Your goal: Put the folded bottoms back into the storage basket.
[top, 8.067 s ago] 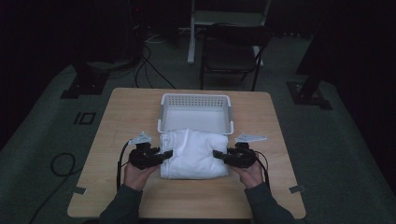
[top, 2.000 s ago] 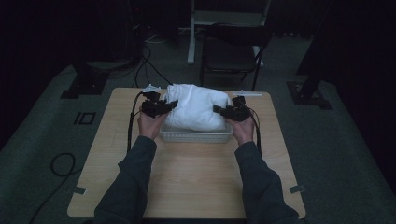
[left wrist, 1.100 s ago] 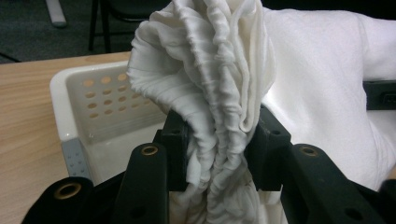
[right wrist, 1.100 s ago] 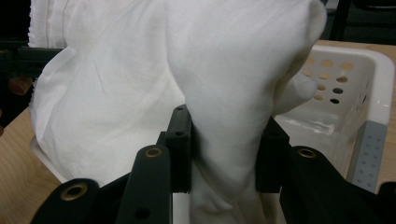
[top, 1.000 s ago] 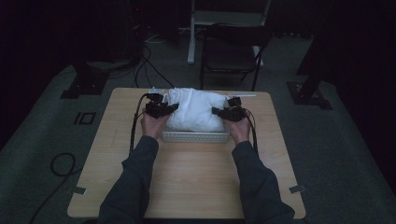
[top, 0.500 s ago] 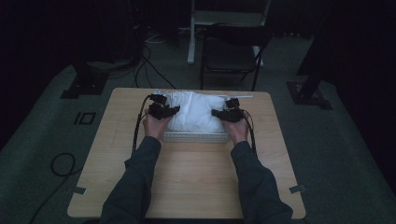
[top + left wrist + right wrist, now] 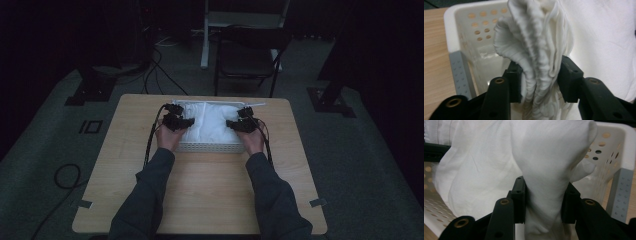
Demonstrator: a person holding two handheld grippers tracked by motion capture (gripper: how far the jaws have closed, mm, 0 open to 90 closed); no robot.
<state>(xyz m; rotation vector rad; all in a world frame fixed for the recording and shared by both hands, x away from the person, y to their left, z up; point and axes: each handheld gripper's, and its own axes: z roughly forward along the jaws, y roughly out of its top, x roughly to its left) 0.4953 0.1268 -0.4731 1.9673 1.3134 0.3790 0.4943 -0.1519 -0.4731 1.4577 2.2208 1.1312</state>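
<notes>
Left gripper: jaws stand either side of a bunched, pleated edge of the white cloth; they have just been easing apart, and the folds between them look slack against the pads rather than squeezed, so I read the grip as let go
Right gripper: the same on the far side, jaws a little apart around a thick fold of the cloth, also just opening; fabric fills the gap but is not visibly pinched
Hands: left hand and right hand rest at the near corners of the basket, grippers pointed inward at the cloth from both sides
Cloth, place: lying folded inside the white basket, nearly filling it, with both gripped edges raised toward the side walls
Cloth, handling: soft, light and limp, so it will sag and unfold if lifted by one point; it is not fragile and not slippery, though thin layers can slide out of a loose pinch
Where to hold: at the bunched side edges, many layers together, one gripper per side, so the fold keeps its shape
Basket: perforated plastic, stiff, with grey corner pieces; it sits at the far middle of the wooden table
Stage, as I judge it: the cloth is set down in the basket and the release is under way
</notes>
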